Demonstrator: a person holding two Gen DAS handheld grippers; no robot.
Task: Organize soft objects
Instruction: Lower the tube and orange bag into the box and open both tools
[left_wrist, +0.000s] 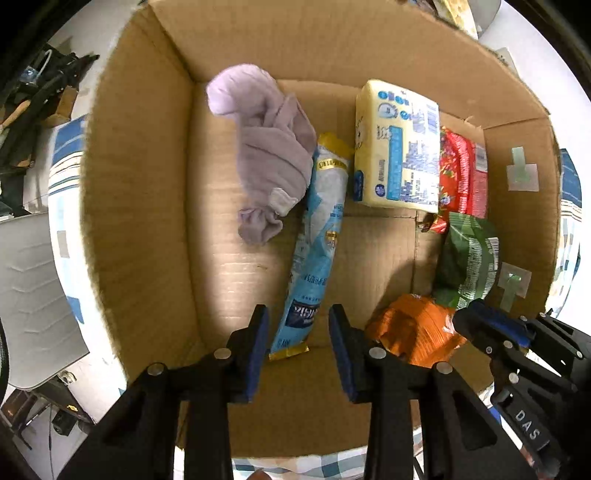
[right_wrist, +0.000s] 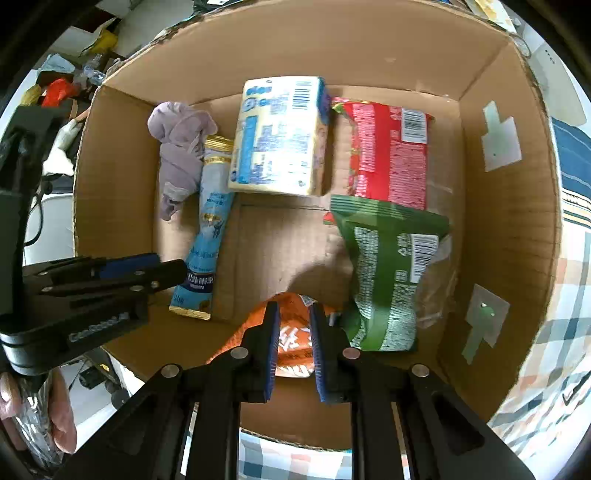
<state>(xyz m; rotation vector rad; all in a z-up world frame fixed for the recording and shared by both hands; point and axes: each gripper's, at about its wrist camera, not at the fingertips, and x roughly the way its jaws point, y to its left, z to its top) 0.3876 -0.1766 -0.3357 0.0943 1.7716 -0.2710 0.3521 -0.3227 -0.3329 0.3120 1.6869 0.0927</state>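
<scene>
An open cardboard box holds a lilac cloth, a long light-blue packet, a yellow tissue pack, a red packet and a green packet. My right gripper is shut on an orange packet at the box's near side. My left gripper is open, its fingers on either side of the blue packet's near end.
The box stands on a checked cloth. White tape patches stick to the box's right wall. Clutter lies beyond the box's left side, with a white chair to the left.
</scene>
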